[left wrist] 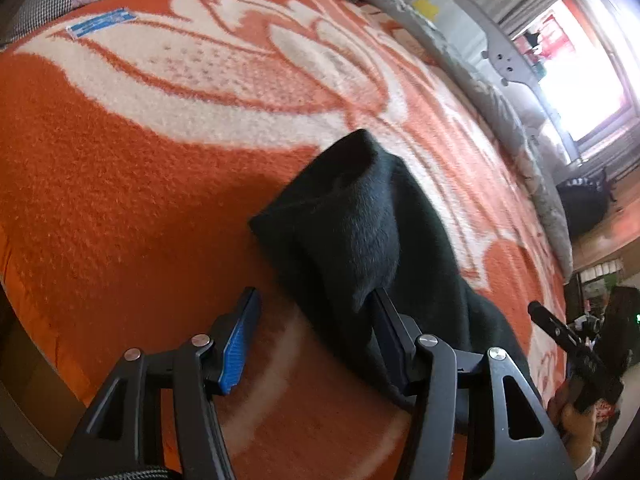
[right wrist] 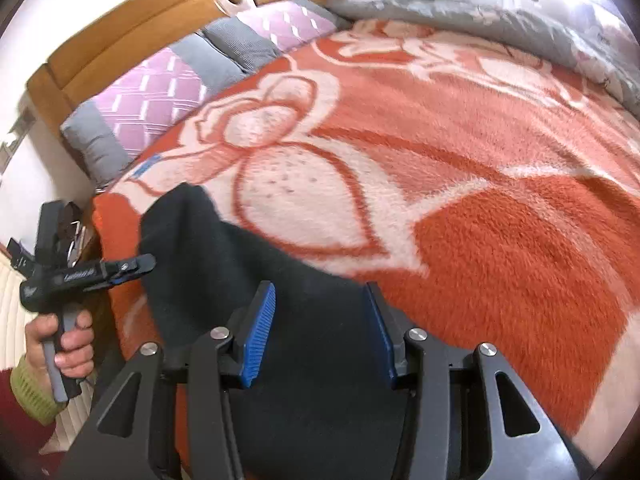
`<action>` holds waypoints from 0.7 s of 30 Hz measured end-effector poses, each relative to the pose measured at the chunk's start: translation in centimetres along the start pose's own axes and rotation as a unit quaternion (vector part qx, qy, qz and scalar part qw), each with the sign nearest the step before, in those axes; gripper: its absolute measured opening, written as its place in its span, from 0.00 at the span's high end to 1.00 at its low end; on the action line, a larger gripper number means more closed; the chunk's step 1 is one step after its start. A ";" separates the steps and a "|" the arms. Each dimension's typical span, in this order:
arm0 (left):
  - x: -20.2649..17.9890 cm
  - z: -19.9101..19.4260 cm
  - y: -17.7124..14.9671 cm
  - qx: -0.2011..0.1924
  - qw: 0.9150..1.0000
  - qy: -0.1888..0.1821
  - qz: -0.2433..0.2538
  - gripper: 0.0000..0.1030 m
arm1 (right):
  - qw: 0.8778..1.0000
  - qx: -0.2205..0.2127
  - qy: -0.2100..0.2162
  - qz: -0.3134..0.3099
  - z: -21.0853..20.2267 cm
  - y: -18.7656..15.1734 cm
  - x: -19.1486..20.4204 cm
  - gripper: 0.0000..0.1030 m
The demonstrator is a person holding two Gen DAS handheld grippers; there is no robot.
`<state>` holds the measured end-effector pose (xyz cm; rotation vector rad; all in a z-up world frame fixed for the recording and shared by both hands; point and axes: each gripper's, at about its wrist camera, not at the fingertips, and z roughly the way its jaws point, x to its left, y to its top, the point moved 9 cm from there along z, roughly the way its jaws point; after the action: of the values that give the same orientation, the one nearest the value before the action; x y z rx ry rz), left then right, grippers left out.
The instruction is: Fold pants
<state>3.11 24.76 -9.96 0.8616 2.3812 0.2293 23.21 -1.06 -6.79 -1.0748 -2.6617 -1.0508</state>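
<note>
The left gripper [left wrist: 316,312] has its fingers [left wrist: 240,344] spread wide and grasping nothing; a fold of the dark pants [left wrist: 360,232] lies against the inner side of its right-hand finger and drapes over it, but nothing is pinched. The right gripper [right wrist: 320,328] is likewise released, its blue-padded fingers [right wrist: 260,336] standing apart above dark cloth, with no cloth caught between them as far as the view shows.

The pants [right wrist: 248,280] lie bunched on the orange-and-cream floral blanket [left wrist: 140,160] near the edge of the bed, one end rising in a soft hump in the left wrist view, not spread flat. Both grippers hang low over the garment, probably so each can take hold of a part of it and draw it out. In the right wrist view the person's left hand [right wrist: 64,340] grips the other tool's handle beside the bed edge. Beyond are purple-and-grey pillows [right wrist: 160,96], a wooden headboard [right wrist: 132,36] and a grey quilt [right wrist: 500,24].
</note>
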 end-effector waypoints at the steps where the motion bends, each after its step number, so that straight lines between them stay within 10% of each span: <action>1: 0.1 0.3 0.2 0.001 1.000 -0.003 -0.002 0.46 | 1.000 0.015 0.003 0.005 1.1 0.3 -0.4 0.54; 9: -0.6 2.1 1.1 0.000 1.000 -0.001 0.024 0.53 | 0.989 0.142 0.011 -0.033 8.7 -1.6 -0.9 0.54; 16: -2.2 3.0 2.1 -0.010 0.999 -0.033 0.034 0.80 | 0.990 0.122 -0.012 -0.067 7.5 -1.9 0.2 0.84; 21: -4.3 -3.6 2.6 -0.079 0.990 -0.102 0.051 0.83 | 0.999 0.025 -0.016 -0.045 2.6 -0.7 1.1 0.89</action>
<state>5.07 24.17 -4.14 0.8884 2.1024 0.3483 22.35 0.83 -8.81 -0.9803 -2.7694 -0.9827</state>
